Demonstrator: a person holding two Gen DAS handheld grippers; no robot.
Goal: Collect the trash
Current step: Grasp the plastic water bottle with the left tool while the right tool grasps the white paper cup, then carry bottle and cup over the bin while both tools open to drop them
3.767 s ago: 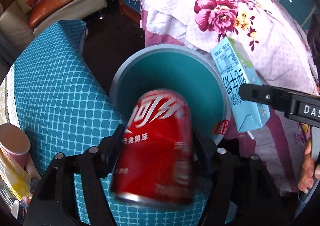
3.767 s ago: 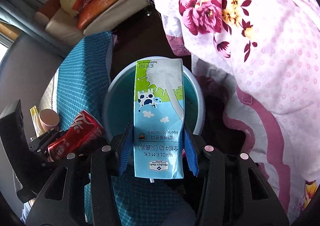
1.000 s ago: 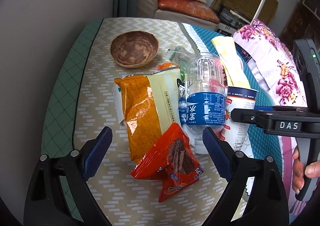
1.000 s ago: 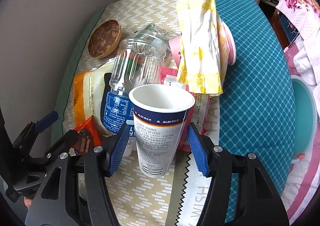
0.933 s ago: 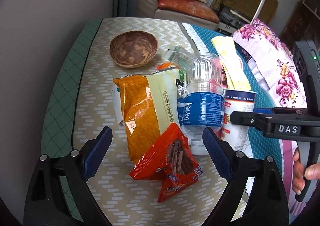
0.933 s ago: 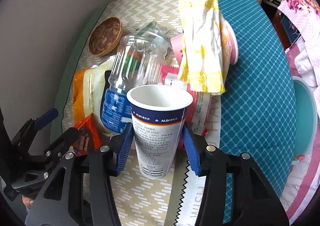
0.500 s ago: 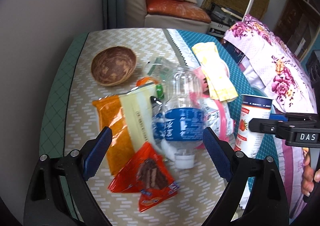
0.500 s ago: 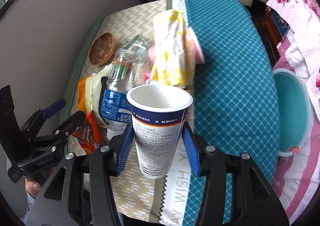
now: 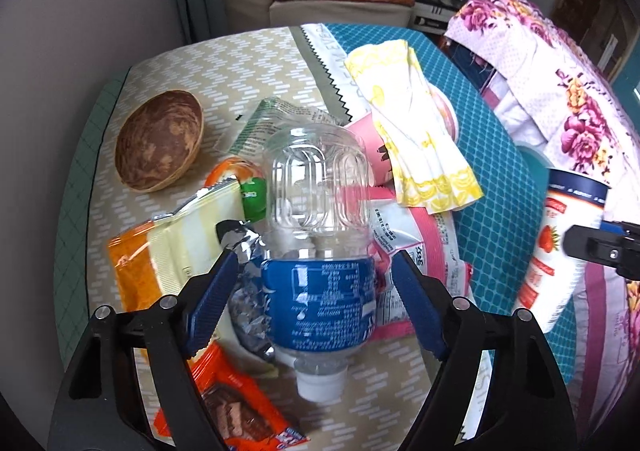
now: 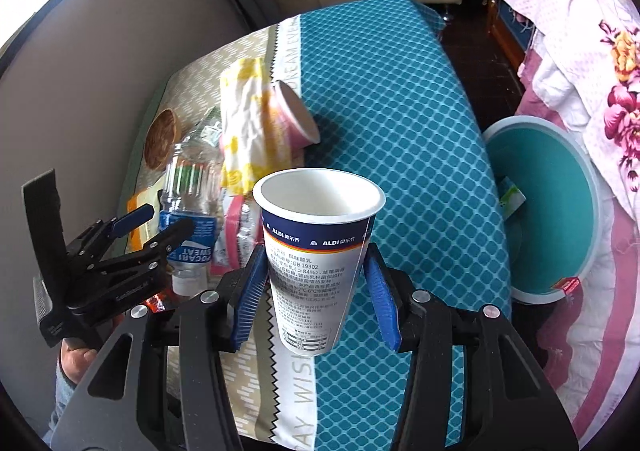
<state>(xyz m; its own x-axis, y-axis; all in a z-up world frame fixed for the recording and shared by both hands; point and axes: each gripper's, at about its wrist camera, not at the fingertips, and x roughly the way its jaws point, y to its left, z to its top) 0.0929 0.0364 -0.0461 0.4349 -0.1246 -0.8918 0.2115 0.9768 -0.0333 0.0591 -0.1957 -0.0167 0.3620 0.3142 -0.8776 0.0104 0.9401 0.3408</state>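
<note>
Bottle (image 9: 320,251) between parted left tongs (image 9: 316,303), cup (image 10: 316,251) clamped in right tongs (image 10: 316,303)

Upright white ALDI paper cup (image 10: 316,251) (empty), clear blue-labelled bottle (image 9: 320,251) lying amid wrappers

The paper cup (image 10: 318,247) in the right tool (image 10: 316,291) says "ALDI" two times on its blue band, and lower down it says "GB 19302" among small words too tiny to read. The plastic bottle (image 10: 188,207) lying on the bench has "POCARI SWEAT" on its blue label. The cloth (image 10: 288,47) on the bench has big pale letters that read "DREAM EVER" near the far end and "WIS" near the close end, with more letters cut off.
</note>
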